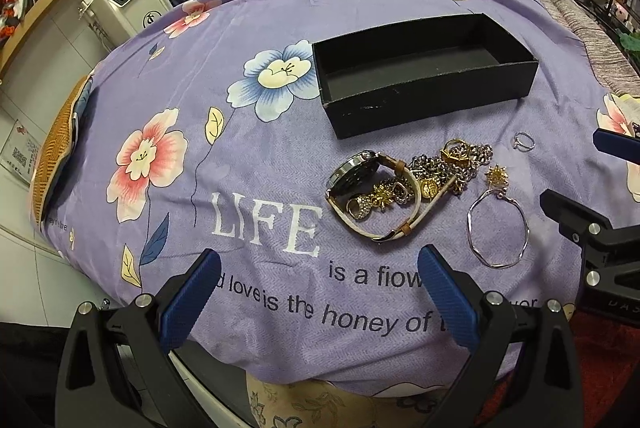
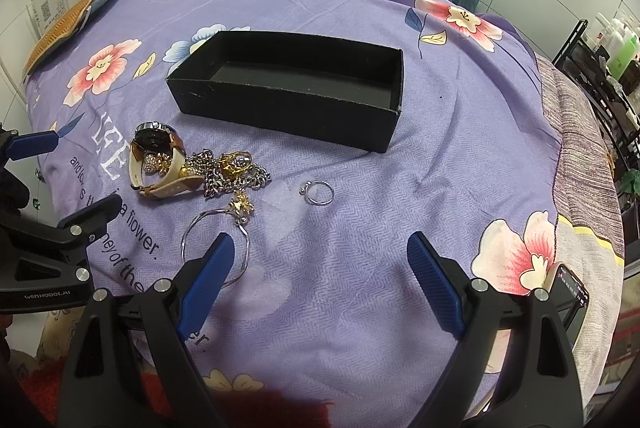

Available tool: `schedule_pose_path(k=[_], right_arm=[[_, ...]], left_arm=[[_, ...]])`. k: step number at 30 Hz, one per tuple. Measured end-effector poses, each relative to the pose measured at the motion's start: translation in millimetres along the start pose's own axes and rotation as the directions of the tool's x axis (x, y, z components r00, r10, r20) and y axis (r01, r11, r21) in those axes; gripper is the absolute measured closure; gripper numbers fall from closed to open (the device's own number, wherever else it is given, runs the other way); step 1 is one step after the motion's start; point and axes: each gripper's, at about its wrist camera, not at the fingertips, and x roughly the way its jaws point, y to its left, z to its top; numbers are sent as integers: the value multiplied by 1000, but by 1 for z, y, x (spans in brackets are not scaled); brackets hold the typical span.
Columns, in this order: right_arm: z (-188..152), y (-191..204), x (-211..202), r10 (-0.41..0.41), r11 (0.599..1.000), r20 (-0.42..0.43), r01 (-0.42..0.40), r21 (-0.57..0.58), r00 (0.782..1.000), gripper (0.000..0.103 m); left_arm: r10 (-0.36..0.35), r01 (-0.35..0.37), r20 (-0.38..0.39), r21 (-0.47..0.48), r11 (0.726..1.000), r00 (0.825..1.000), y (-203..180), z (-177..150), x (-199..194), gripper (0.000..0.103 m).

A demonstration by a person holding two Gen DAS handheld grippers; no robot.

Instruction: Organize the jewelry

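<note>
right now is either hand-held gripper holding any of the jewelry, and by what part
Nothing is held. The left hand-held gripper and right hand-held gripper are both open, with only the purple bedspread between their fingers.

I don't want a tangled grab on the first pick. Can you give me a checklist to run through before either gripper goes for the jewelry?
1. Black box open and nothing in it: ok, the floor is bare.
2. Left gripper open and holding nothing: ok.
3. Right gripper open and holding nothing: ok.
4. A piece lying apart for an easy first pick: ok, the silver ring sits alone on the purple sheet.
5. Watch free of the other pieces: not ok, gold pieces lie inside its strap loop and the silver chain is piled against it.
6. Thin silver bangle free of the gold flower piece: cannot tell, they meet at its top.
</note>
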Motion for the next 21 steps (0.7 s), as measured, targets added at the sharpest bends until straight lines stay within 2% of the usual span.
schedule_pose_path(k=[21], right_arm=[[0,1,0,-1,1000,-1,1,-1,1000,16]], left_arm=[[-11,11,-20,-19,1000,1000,4,-1,3,6]])
